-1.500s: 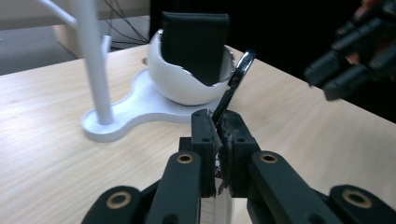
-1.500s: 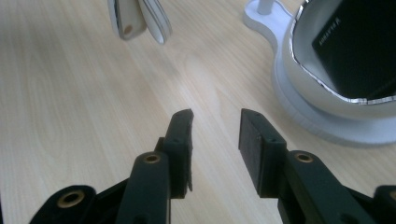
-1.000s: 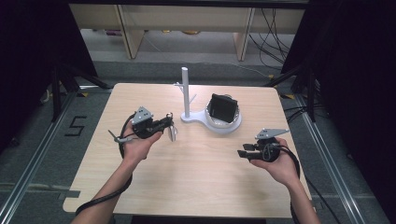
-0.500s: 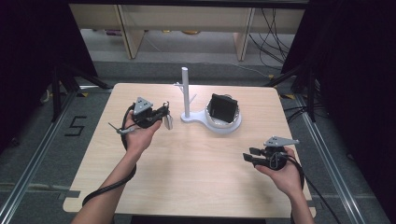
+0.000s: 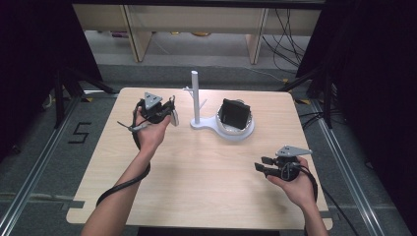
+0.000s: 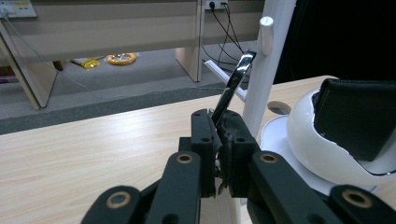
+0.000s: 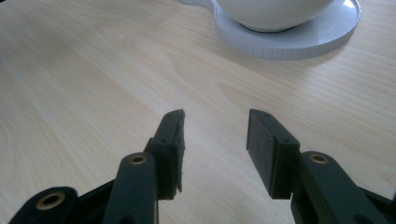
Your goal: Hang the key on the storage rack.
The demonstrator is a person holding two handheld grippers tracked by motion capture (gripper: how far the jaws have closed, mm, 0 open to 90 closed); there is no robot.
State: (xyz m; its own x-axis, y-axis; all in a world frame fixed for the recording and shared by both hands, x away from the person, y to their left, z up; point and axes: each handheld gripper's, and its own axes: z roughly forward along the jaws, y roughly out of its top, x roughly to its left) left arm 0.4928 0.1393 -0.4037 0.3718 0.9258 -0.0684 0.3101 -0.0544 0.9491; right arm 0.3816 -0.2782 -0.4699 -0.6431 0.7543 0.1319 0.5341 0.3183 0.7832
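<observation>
The person's left forearm reaches up from the bottom of the high view toward the upper left of the desk (image 5: 196,177), wrist bent back, hand wrapped round the left gripper (image 5: 169,112) with its grey three-cornered plate on top. The jaws are pressed together on a thin, flat, shiny strip (image 6: 232,86), dark and reflective like polished metal, which sticks up and tilts to the right in the left gripper view, its tip just in front of the white post. What the strip is, I cannot tell.

The right hand (image 5: 295,184) sits low at the lower right of the high view, palm under the right gripper (image 5: 260,164), which points left across the desk. In the right gripper view the two black jaws stand well apart with nothing between them, over bare wood.

The desk is pale wood with a fine straight grain and rounded corners. Near its upper middle stands one white stand (image 5: 195,98): a smooth upright post with short pegs, on a flat round-edged base. Joined to that base, just to the right, is one glossy white bowl-shaped holder (image 5: 241,130), and in it lies one black, matte, box-like thing (image 5: 234,114). Two grippers, two cables, one stand.
</observation>
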